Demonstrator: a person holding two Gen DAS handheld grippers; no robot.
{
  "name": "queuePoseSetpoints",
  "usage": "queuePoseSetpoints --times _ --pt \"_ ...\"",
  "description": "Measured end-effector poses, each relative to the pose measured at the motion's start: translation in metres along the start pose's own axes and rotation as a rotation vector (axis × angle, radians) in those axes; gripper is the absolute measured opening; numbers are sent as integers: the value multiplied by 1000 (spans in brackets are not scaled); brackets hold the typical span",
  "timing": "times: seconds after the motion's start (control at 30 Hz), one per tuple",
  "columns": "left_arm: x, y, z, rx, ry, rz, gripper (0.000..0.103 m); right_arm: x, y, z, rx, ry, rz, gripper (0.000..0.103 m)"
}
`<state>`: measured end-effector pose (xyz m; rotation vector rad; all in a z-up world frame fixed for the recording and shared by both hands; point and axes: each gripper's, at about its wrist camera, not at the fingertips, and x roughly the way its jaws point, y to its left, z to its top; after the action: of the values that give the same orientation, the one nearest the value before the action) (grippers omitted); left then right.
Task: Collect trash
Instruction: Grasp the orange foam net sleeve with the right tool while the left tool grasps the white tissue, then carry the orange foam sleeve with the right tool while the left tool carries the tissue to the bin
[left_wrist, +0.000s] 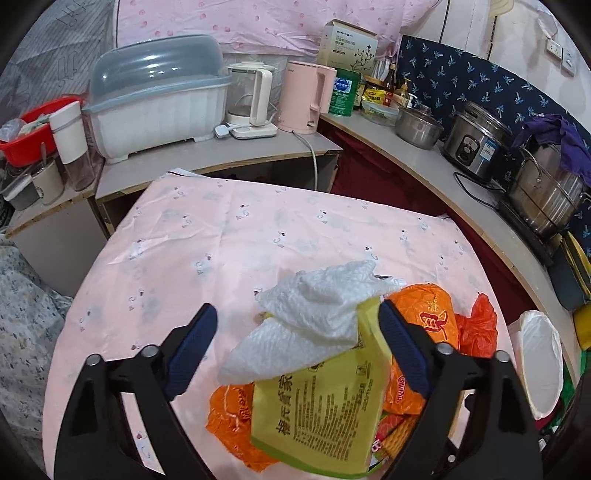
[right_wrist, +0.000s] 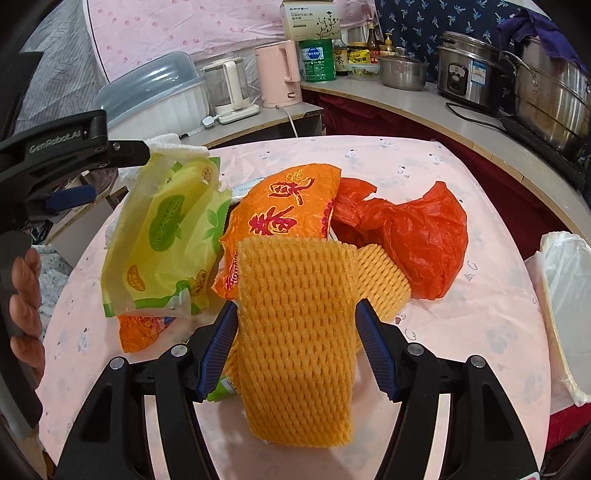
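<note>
A heap of trash lies on the pink-clothed table (left_wrist: 221, 240). It holds a crumpled white paper towel (left_wrist: 314, 314), a yellow-green wrapper (left_wrist: 321, 406), an orange printed bag (right_wrist: 288, 206) and a red plastic bag (right_wrist: 406, 236). A ribbed orange foam net (right_wrist: 295, 332) lies nearest me. My left gripper (left_wrist: 297, 306) is open wide above the towel and wrapper; its right finger is near the wrapper's edge and its left finger stands apart. My right gripper (right_wrist: 298, 304) is open around the foam net, its fingertips beside the net's two edges, with no squeeze visible.
A bin with a white liner (right_wrist: 565, 295) stands off the table's right edge. Behind the table a counter carries a dish rack (left_wrist: 159, 96), kettles (left_wrist: 306, 96), a rice cooker (left_wrist: 476, 144) and steel pots (left_wrist: 546, 192). A hand (right_wrist: 26, 306) holds the left gripper's handle.
</note>
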<state>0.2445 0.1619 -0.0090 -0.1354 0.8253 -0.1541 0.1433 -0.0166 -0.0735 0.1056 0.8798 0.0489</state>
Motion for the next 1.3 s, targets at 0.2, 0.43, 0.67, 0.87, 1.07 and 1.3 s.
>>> queuePoseSetpoints --times 0.2,0.43,0.67,0.87,1.07,1.3 --pt "6 -2 0 -2 27 -62 33 4 1 -1 -11 17 8 55" --pt "-14 -8 -2 1 -2 -107 10 -4 4 -3 -30 15 33 27" --pt "-44 -15 -6 -9 -27 -154 9 -35 6 -4 -43 -43 56 24" --pt "-64 -27 -21 -7 -2 -215 10 -64 -4 -3 -27 -103 55 24" --pt "-68 -44 -47 22 28 -213 14 -83 -19 -6 6 -132 42 24" --pt "-59 -55 -67 49 66 -181 14 -91 -35 -15 30 -139 41 24"
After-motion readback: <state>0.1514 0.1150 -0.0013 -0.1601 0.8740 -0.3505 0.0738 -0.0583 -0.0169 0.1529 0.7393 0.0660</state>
